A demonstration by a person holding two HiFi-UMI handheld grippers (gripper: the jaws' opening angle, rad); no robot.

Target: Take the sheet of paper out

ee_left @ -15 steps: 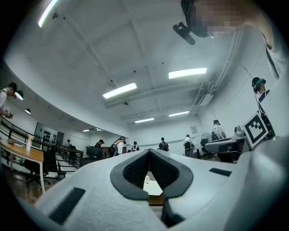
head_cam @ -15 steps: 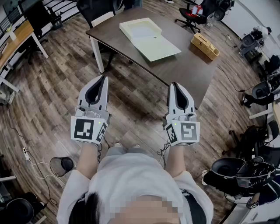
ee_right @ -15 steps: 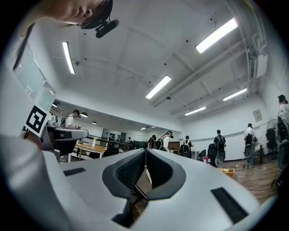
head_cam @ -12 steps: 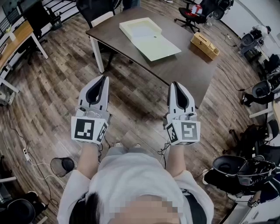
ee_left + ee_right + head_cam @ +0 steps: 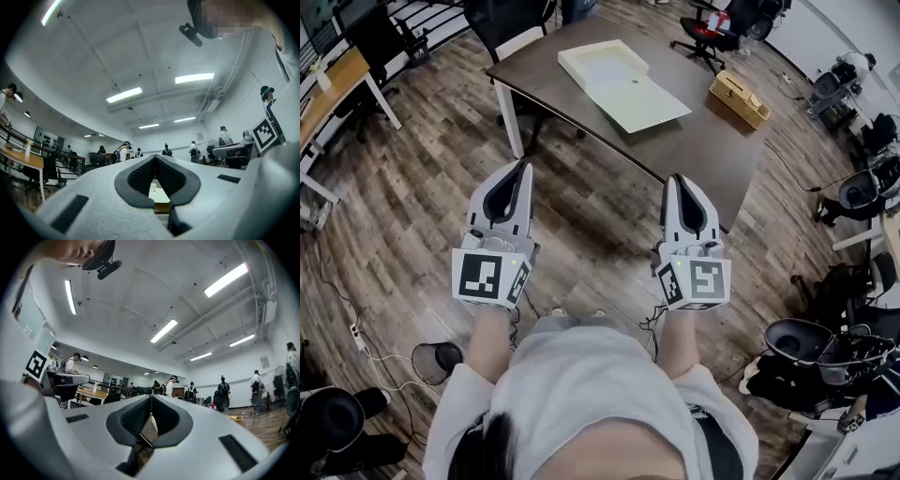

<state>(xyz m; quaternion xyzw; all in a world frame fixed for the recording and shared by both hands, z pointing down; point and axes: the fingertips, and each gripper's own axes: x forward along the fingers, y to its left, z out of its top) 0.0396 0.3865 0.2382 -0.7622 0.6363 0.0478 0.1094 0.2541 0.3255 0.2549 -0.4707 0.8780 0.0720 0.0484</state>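
Observation:
A pale yellow flat box (image 5: 602, 62) lies open on the dark table (image 5: 703, 142), its flap or sheet (image 5: 639, 99) spread out toward the table's front. Whether a loose paper lies inside I cannot tell. Both grippers hang in the air over the wooden floor, well short of the table. My left gripper (image 5: 525, 166) is shut with its tips together and nothing between them, and the pale box shows far off through its jaws (image 5: 154, 157). My right gripper (image 5: 675, 178) is also shut and empty (image 5: 151, 397).
A small wooden crate (image 5: 739, 98) sits at the table's right end. Office chairs (image 5: 719, 26) stand behind the table and at the right (image 5: 811, 361). A desk (image 5: 337, 80) is at the far left. A black bin (image 5: 436, 358) and cables lie on the floor at lower left.

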